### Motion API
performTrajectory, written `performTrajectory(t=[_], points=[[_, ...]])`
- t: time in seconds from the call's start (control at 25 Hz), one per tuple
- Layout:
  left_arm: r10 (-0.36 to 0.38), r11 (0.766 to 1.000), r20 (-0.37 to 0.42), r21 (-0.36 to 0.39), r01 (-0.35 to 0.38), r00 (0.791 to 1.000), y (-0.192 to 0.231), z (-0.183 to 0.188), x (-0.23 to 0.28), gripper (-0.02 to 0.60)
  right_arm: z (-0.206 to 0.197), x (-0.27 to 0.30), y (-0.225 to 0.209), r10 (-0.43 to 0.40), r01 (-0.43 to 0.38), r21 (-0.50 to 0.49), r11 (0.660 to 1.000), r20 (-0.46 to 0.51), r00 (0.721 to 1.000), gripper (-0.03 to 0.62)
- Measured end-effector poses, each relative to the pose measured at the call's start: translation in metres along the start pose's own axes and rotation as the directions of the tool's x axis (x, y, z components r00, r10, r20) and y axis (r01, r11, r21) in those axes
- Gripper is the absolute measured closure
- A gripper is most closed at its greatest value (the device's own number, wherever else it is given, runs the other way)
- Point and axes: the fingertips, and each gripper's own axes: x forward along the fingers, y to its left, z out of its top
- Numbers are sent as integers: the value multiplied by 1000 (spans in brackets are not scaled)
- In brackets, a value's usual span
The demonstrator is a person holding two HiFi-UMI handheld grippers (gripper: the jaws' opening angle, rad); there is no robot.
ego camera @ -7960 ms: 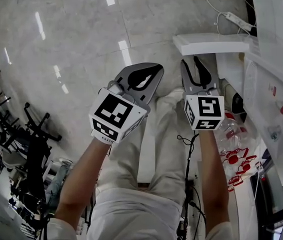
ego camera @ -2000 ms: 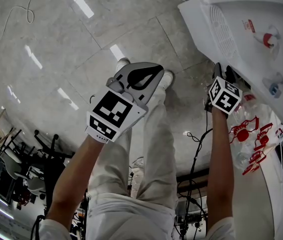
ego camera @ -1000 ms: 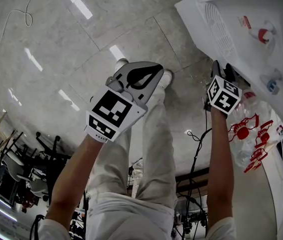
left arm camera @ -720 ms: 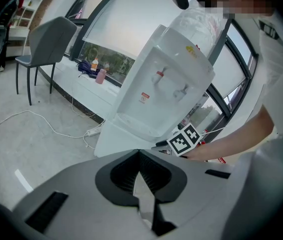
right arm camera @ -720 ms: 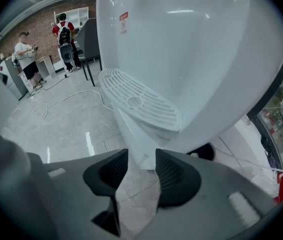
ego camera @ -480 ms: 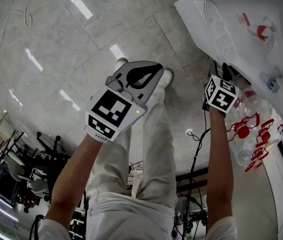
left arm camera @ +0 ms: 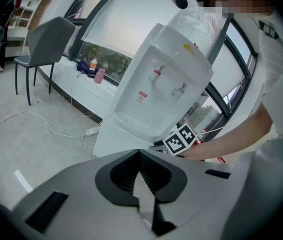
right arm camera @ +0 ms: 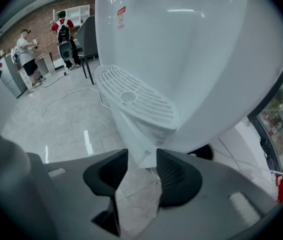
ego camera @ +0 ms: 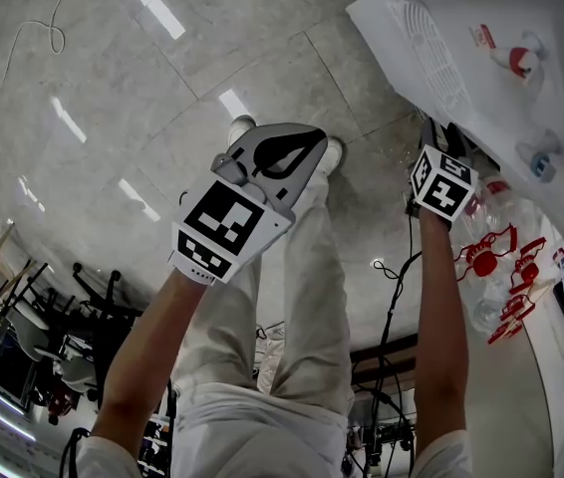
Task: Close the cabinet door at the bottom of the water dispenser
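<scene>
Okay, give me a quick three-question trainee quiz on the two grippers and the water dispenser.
1. True or false: the left gripper has its jaws wide apart.
2. In the right gripper view, what shows through the gap between the right gripper's jaws? A) a chair B) the water dispenser's white lower body C) a bottle
3. Which gripper is nearer the dispenser?
Key: 1 false, they are together. 2 B; those jaws stand apart, having just closed slightly, gripping nothing. 3 the right.
</scene>
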Motion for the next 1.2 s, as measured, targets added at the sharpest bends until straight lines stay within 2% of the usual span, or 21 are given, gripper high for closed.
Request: performTrajectory(t=[0.44, 0.92, 1.04, 1.2], points=[[3, 1000, 4, 3, -3, 1000, -3, 3, 1, 578, 8, -3, -2, -52, 51, 29, 998, 36, 998, 411], [6, 1000, 16, 10, -6, 1000, -9, 22, -16, 578, 16, -32, 12, 1, 0, -24, 1000, 31, 1000, 414], [9, 1000, 21, 15, -9, 1000, -12, 30, -27, 578, 27, -46, 20, 9, -7, -42, 999, 48, 999, 451], [23, 1000, 27, 14, -23, 999, -13, 39, -41, 578, 46, -67, 36, 34, -30, -52, 998, 91, 995, 535]])
